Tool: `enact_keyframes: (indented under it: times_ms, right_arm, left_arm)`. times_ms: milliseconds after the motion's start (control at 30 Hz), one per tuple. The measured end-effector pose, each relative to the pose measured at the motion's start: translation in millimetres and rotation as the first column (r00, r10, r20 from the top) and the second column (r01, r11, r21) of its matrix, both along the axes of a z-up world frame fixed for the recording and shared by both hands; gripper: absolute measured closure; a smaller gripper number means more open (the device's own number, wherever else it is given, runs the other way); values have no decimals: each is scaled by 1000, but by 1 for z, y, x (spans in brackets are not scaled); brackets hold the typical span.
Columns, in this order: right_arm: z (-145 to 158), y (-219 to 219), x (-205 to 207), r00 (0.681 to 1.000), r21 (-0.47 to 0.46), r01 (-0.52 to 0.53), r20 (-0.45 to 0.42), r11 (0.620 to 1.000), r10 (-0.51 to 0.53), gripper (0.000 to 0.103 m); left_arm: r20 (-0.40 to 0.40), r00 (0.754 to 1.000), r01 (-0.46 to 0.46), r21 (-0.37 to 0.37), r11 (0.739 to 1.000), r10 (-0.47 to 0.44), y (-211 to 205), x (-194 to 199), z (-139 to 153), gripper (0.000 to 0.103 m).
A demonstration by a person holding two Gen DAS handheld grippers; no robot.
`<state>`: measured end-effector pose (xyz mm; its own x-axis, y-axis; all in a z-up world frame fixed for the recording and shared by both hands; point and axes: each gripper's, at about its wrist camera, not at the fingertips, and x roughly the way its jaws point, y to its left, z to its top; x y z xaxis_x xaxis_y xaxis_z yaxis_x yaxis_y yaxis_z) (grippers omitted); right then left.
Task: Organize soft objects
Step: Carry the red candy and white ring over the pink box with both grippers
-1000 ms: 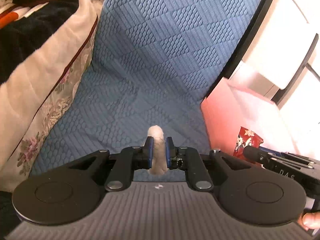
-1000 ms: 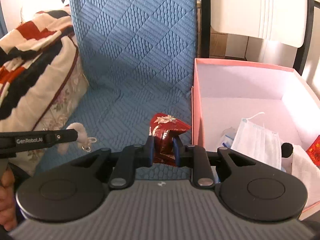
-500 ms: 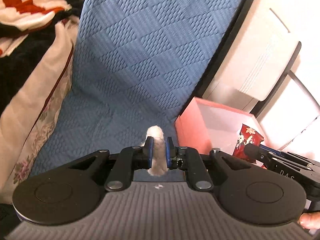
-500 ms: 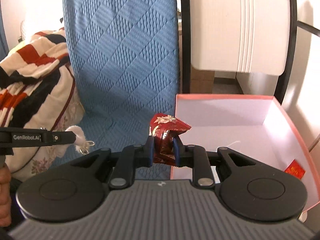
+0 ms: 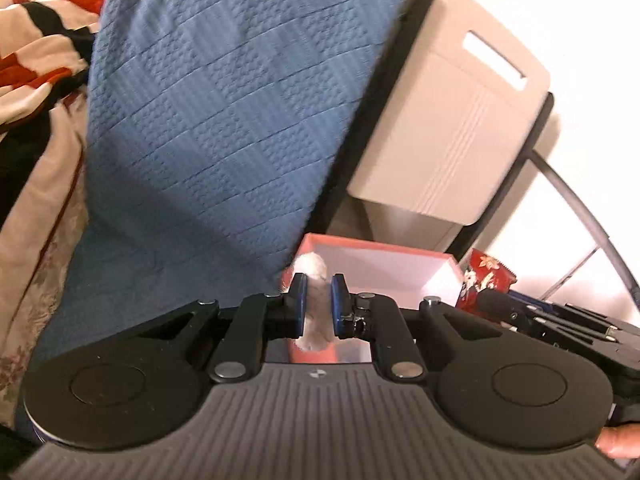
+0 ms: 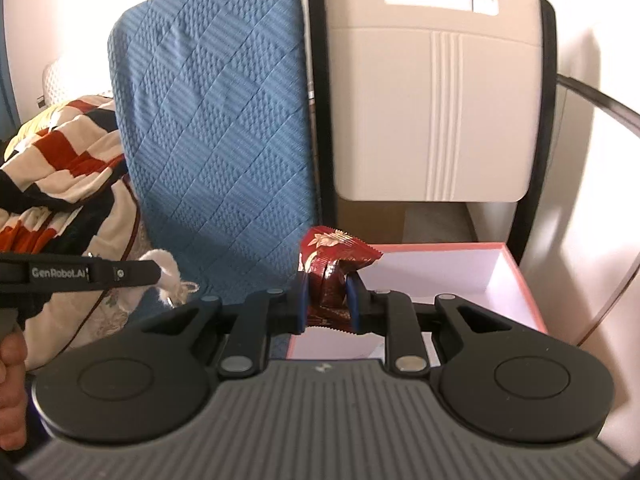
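The left tool (image 5: 319,304) is clenched on a small white fluffy toy (image 5: 314,308), its blue pads (image 5: 301,304) pressing the fur from both sides so that the toy sticks out above and below them. In the left wrist view this toy sits in front of the near left corner of the pink box (image 5: 372,246), which serves as the landmark here. The right tool (image 6: 327,302) is clamped on a dark red snack packet (image 6: 332,268) with a gold flower print, held upright, its crinkled top flaring out above the pads; in the right wrist view the packet is at the left edge of the pink box, over its near left corner. The box has a pink rim and white inner walls, and the part of its inside that shows is bare. Left of the box stands a chair with a blue quilted cover (image 6: 216,120); behind the box is a cream chair back (image 6: 436,92) in a black frame. Further left of the box, beyond the blue chair, lies a heap of striped and floral bedding (image 6: 60,184). A person's fingers (image 6: 12,380) grip the left tool's handle at the left edge of the right wrist view.
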<state>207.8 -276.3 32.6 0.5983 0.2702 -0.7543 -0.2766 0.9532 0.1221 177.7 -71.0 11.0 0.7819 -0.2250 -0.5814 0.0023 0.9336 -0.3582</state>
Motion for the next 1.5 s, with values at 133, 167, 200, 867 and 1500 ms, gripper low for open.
enact_keyframes:
  times_ms: [133,167,200,867,1500]
  right_arm:
    - [6,-19,3,1000,-3,10,0,1000,-10,79]
    - [5,-24,4,1000,-7,15,-4,1000,-15,79]
    - [4,-29,5,1000,-10,19,-9,1000,-19,79]
    - [-81,-99,8,968,-62,109,-221,992,-120,79]
    - [-73,-110,10,955,-60,159,-243,986,-169,43]
  left_arm:
    - [-10,1000,11,-26,1000,-11,-18,7,-3,88]
    - [-15,1000,15,-29,999,-15,-23,9,-4,88]
    - [-20,1000,19,-28,999,-20,-28,10,-6,88]
    - [-149,980,143,46,989,-135,-111,43,-77,87]
    - [-94,987,140,78,987,-132,-112,26,-40,48]
